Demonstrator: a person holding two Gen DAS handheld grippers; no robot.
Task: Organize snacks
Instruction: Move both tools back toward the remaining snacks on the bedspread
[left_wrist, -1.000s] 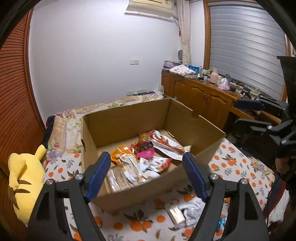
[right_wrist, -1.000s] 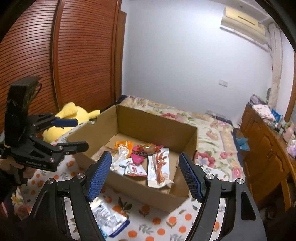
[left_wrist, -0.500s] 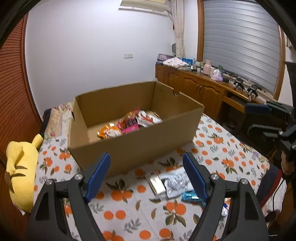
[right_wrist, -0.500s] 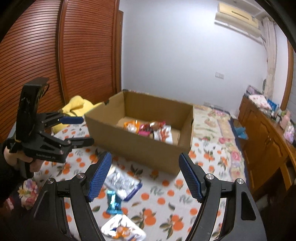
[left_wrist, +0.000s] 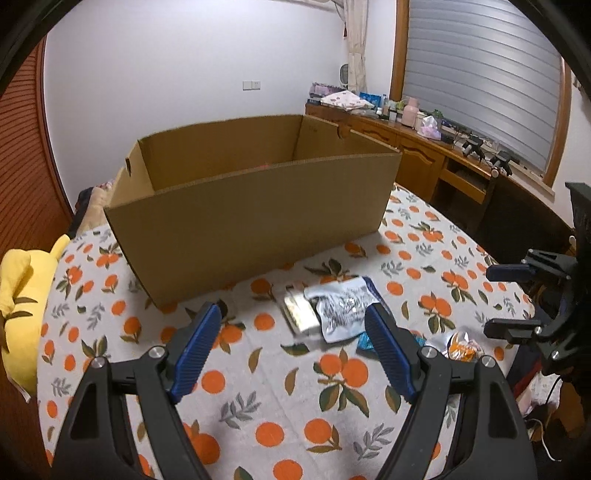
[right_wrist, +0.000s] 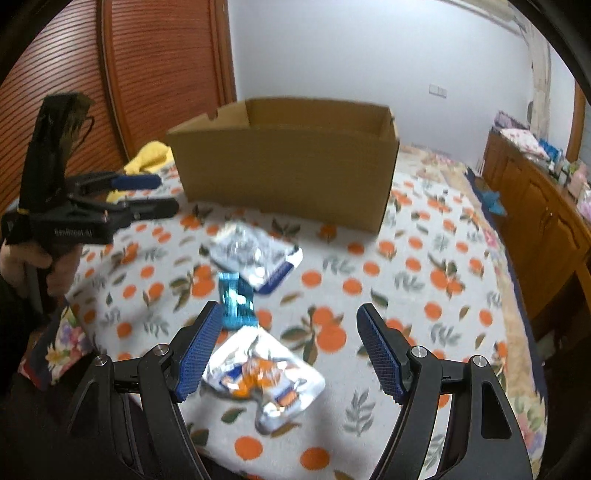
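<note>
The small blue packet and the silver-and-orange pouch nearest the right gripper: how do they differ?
The small blue packet is narrow and bright blue; the silver-and-orange pouch is wider, silver with orange print. The blue packet lies farther out, by the left finger's tip; the pouch lies between the open fingers. Both rest loose on the orange-print cloth, outside the cardboard box.
</note>
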